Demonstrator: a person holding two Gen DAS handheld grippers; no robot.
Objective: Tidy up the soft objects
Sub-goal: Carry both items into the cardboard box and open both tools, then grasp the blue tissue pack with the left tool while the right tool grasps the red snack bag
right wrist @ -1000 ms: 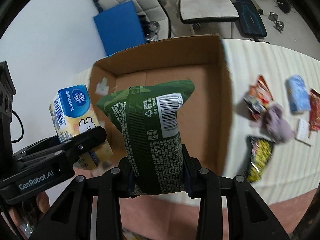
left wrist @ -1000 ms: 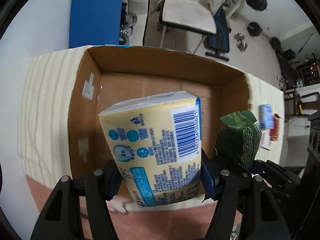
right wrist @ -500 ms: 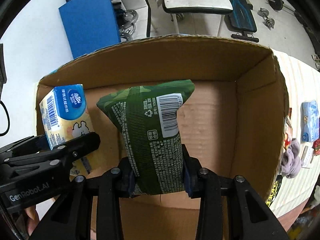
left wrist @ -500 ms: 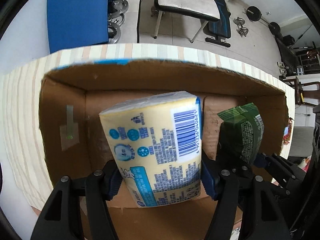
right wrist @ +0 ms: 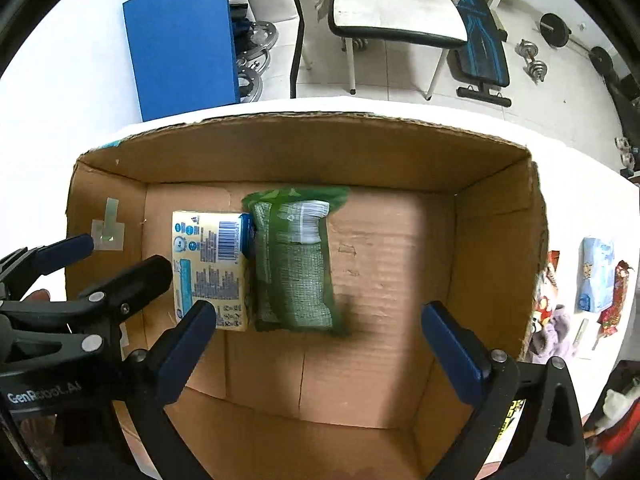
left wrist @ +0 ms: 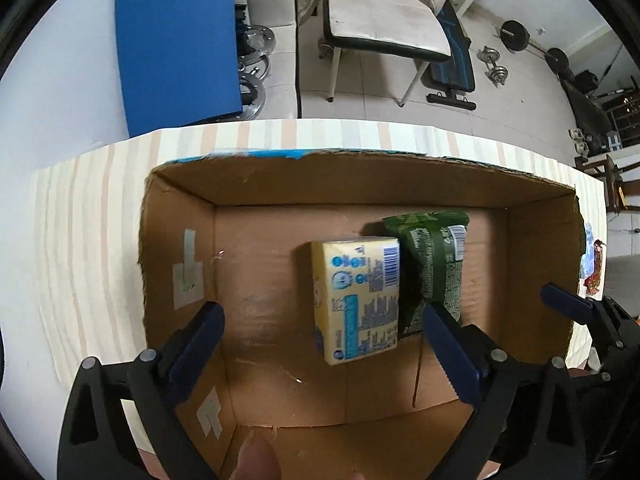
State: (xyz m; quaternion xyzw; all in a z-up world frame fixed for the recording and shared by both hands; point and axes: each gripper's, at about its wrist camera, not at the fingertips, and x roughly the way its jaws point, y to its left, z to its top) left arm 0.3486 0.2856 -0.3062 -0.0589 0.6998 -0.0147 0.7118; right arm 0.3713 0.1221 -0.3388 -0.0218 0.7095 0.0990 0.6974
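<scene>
Cardboard box [right wrist: 496,240] holds both packs; fingers spread, empty; remaining soft items [right wrist: 596,276] lie right, nearer right gripper [right wrist: 320,344].

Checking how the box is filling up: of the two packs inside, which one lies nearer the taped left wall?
The yellow tissue pack. It lies on the taped wall's side of the cardboard box, with the green packet beside it, farther from that wall.

Both views are bright and evenly lit, with strong fisheye curvature and black vignetting at the corners. The white tabletop [right wrist: 568,168] glares, overexposed, in the right view. The green packet [right wrist: 294,260] is motion-blurred, casting soft shadow on the cardboard box [right wrist: 496,240] floor.
</scene>
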